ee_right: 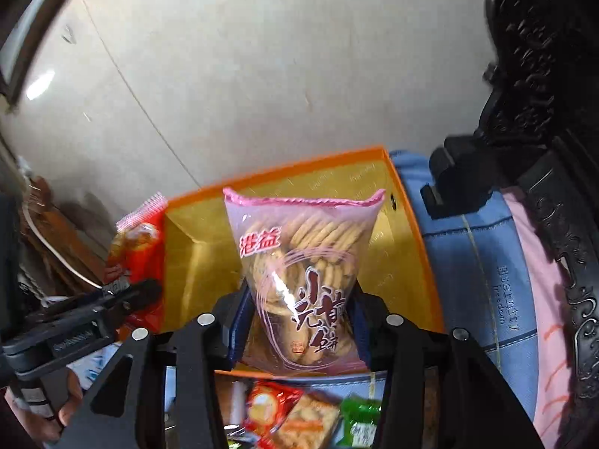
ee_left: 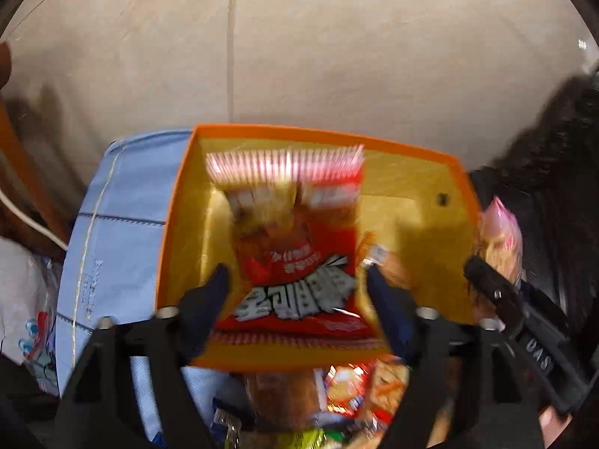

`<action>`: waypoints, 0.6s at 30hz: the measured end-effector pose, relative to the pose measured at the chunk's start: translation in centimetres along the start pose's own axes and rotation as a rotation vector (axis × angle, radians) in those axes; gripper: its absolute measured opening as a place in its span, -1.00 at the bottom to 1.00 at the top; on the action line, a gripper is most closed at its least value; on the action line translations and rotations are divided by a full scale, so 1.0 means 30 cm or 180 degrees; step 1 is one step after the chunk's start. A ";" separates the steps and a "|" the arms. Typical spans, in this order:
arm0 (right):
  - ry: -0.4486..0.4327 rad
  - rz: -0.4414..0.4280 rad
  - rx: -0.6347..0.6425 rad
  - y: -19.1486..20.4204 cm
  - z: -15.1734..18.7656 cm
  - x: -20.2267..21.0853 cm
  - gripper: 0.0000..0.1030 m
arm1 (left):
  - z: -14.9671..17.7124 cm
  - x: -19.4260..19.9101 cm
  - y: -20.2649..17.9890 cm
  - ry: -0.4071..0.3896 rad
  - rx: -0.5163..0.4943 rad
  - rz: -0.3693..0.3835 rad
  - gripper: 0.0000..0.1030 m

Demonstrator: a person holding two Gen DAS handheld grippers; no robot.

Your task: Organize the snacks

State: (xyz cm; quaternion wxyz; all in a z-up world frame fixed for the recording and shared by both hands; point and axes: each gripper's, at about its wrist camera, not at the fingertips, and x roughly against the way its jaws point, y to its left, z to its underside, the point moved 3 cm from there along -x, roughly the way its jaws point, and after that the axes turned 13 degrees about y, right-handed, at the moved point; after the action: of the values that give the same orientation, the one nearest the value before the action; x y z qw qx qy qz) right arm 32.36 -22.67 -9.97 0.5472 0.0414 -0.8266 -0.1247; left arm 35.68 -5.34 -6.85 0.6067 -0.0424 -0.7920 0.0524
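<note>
My left gripper [ee_left: 295, 280] is open around a blurred red snack bag [ee_left: 295, 247] that hangs over the inside of the orange box [ee_left: 176, 224]. I cannot tell whether the fingers [ee_left: 204, 307] touch it. My right gripper [ee_right: 297, 295] is shut on a clear pink-edged bag of biscuits [ee_right: 303, 273] and holds it upright over the same orange box [ee_right: 415, 247]. The red bag [ee_right: 136, 247] and left gripper [ee_right: 127, 292] show at the left of the right wrist view. The biscuit bag [ee_left: 499, 239] and right gripper [ee_left: 486, 284] show at the right of the left wrist view.
The box rests on light blue fabric [ee_left: 112, 232]. Several loose snack packs [ee_right: 295, 415] lie just in front of the box. Dark carved furniture [ee_right: 543, 149] stands at the right. Pale tiled floor [ee_left: 299, 56] lies beyond.
</note>
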 end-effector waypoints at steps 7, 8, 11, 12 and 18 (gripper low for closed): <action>-0.0256 0.0071 -0.0062 -0.032 0.085 0.090 0.68 | 0.080 0.012 0.053 0.0045 -0.0153 -0.0152 0.81; -0.0273 0.0090 -0.0020 -0.030 0.122 0.117 0.78 | 0.108 0.023 0.075 0.0048 -0.0194 -0.0142 0.81; -0.0354 0.0251 0.0124 -0.031 0.248 0.183 0.92 | 0.209 0.068 0.148 0.0031 -0.0235 -0.0214 0.81; -0.0349 0.0299 0.0163 -0.030 0.278 0.200 0.92 | 0.242 0.078 0.174 0.0031 -0.0215 -0.0222 0.81; -0.0092 0.0618 0.0235 -0.071 0.529 0.258 0.92 | 0.485 0.127 0.333 0.0095 -0.0075 -0.0247 0.83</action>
State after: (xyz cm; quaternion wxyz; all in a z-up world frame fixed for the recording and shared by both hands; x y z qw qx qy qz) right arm 14.63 -23.75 -9.44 0.5429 -0.0205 -0.8386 -0.0412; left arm 20.68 4.61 -8.31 0.6195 -0.0197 -0.7846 0.0188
